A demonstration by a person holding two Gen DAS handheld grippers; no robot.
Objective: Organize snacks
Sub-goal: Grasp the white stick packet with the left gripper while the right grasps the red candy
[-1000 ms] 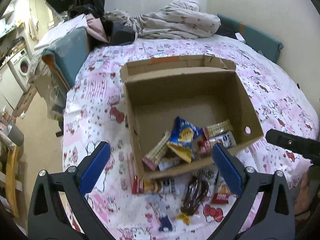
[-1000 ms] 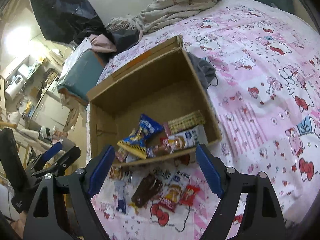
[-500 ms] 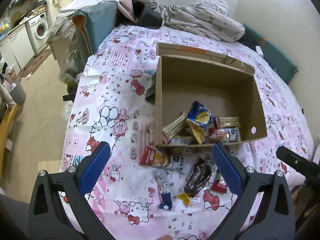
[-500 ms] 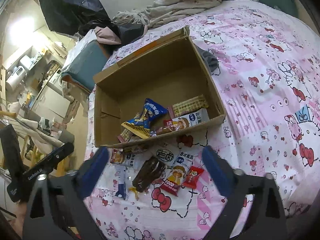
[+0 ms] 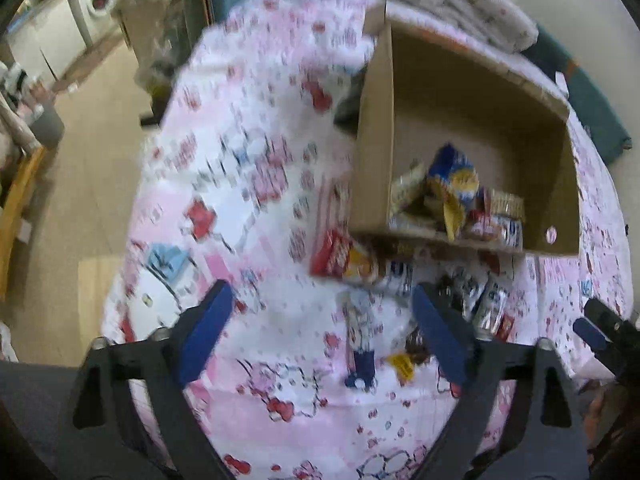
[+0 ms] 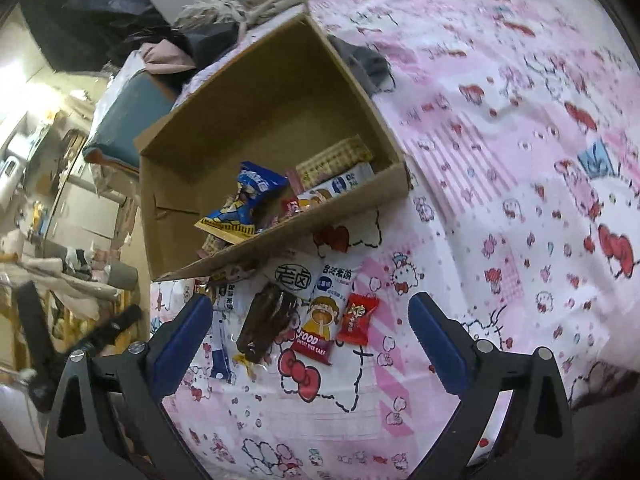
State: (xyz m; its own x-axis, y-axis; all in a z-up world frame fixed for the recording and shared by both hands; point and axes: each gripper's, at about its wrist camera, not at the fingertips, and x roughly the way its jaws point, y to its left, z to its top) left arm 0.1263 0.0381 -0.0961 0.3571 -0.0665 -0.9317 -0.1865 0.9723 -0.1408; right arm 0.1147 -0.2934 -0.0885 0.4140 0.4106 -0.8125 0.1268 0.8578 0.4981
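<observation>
Right wrist view: right gripper (image 6: 310,334) wide, empty, above loose snacks (image 6: 316,320) on bedsheet (image 6: 500,160) just before cardboard box (image 6: 384,128) | left gripper (image 5: 320,332) jaws just narrowing, nothing between | advice: straddle one packet, avoid pinching sheet.

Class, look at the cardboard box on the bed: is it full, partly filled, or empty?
Partly filled. The cardboard box holds a few snack packets heaped against its near wall, while most of its brown floor lies bare.
</observation>
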